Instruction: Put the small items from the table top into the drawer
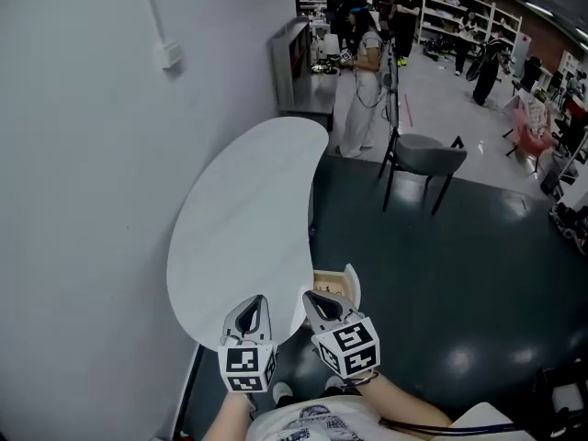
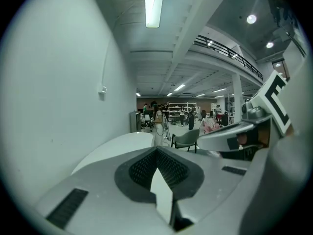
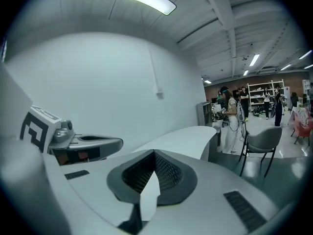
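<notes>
Left hand-held gripper (image 1: 254,309): clenched, ribbed dark pads meeting at the tip with nothing between them; held over the near edge of the surface.
Right hand-held gripper (image 1: 320,303): also clenched and empty, beside the left one, just in front of the drawer.
Surface (image 1: 248,209): white, smooth, kidney-shaped top against the pale wall; no small items show on it.
Drawer (image 1: 342,281): pale wooden box with a white front panel, pulled out under the near right edge; the right hand-held gripper hides most of its inside.
Small items: none in view; whether they lie in the drawer cannot be told.
Task stage: probably near its end, with the drawer left open.
Handling: the drawer likely slides lightly and stiffly. Closed jaws pressed flat on the middle of the front panel should do better than pinching its thin edge.
</notes>
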A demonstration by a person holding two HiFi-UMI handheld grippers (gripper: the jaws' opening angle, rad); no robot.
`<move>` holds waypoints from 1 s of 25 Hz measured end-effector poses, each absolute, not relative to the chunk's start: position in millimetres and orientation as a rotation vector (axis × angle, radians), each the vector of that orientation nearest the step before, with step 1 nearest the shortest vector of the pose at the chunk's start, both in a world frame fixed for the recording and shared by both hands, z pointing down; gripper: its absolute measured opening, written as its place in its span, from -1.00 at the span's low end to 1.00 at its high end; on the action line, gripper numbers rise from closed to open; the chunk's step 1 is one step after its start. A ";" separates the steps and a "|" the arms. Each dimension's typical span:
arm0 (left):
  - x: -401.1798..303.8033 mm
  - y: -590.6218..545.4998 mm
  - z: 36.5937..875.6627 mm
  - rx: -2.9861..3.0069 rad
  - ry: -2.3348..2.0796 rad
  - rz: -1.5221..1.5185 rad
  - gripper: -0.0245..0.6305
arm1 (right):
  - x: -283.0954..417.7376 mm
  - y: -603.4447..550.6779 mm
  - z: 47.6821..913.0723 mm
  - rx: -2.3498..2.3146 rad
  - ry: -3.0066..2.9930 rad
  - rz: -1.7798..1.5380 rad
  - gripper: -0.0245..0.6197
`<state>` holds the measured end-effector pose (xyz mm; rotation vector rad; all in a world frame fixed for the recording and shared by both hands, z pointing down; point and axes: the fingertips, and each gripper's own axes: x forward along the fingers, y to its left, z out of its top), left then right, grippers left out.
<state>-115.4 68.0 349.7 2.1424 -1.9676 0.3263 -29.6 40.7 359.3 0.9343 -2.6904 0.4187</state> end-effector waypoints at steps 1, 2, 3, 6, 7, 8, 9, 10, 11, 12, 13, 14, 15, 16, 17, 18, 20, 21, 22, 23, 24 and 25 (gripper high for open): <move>-120.6 72.7 346.8 2.150 -1.969 0.322 -0.88 | -35.8 45.4 354.8 0.940 -2.697 0.412 -0.86; -125.6 77.2 343.4 2.156 -1.969 0.314 -0.88 | -42.2 50.3 350.6 0.943 -2.702 0.404 -0.86; -130.3 81.6 339.6 2.161 -1.969 0.305 -0.88 | -48.4 55.3 346.7 0.944 -2.706 0.392 -0.86; -143.2 94.0 327.7 2.186 -1.973 0.279 -0.88 | -64.5 68.6 334.9 0.951 -2.717 0.357 -0.86; -147.6 97.6 323.5 2.196 -1.974 0.271 -0.88 | -68.6 72.0 330.6 0.960 -2.721 0.348 -0.86; -152.3 100.8 319.5 2.204 -1.976 0.262 -0.88 | -72.4 74.9 326.3 0.971 -2.726 0.339 -0.86; -157.6 103.9 315.9 2.211 -1.978 0.254 -0.88 | -75.9 77.4 322.6 0.983 -2.730 0.330 -0.86; -163.5 106.6 312.7 2.217 -1.982 0.246 -0.88 | -79.7 79.4 319.7 0.995 -2.734 0.323 -0.86; -170.1 108.9 310.0 2.223 -1.986 0.240 -0.88 | -83.9 80.9 317.7 1.007 -2.736 0.317 -0.86; -177.0 111.2 307.9 2.227 -1.991 0.234 -0.88 | -88.3 82.4 316.6 1.018 -2.738 0.314 -0.86; -183.7 114.0 306.3 2.229 -1.995 0.229 -0.88 | -92.9 84.2 315.9 1.027 -2.739 0.313 -0.86; -190.0 117.5 305.0 2.230 -1.999 0.224 -0.88 | -97.4 86.8 315.3 1.034 -2.740 0.314 -0.86; -195.7 121.4 304.0 2.229 -2.002 0.220 -0.88 | -101.6 90.0 314.7 1.038 -2.740 0.315 -0.86; -200.8 125.8 303.3 2.227 -2.004 0.217 -0.88 | -105.8 93.6 314.2 1.041 -2.740 0.317 -0.86; -205.6 130.2 303.0 2.224 -2.004 0.216 -0.88 | -110.0 97.6 313.9 1.043 -2.740 0.318 -0.86; -210.2 134.5 303.0 2.221 -2.004 0.215 -0.88 | -114.2 101.5 313.7 1.044 -2.740 0.319 -0.86; -219.3 142.1 303.6 2.217 -2.002 0.209 -0.88 | -122.3 109.2 313.2 1.048 -2.737 0.318 -0.86; -223.8 145.6 304.0 2.216 -1.999 0.205 -0.88 | -126.3 113.0 313.4 1.051 -2.735 0.317 -0.86; -227.9 149.2 304.7 2.217 -1.997 0.200 -0.87 | -130.0 116.8 314.1 1.055 -2.733 0.316 -0.86; -231.1 152.7 305.8 2.217 -1.995 0.197 -0.88 | -132.9 120.4 315.6 1.058 -2.729 0.315 -0.86; -233.3 155.9 307.4 2.218 -1.992 0.194 -0.88 | -134.7 123.7 317.5 1.062 -2.726 0.314 -0.86; -234.8 158.6 309.2 2.219 -1.989 0.191 -0.87 | -135.8 126.3 319.7 1.066 -2.721 0.314 -0.86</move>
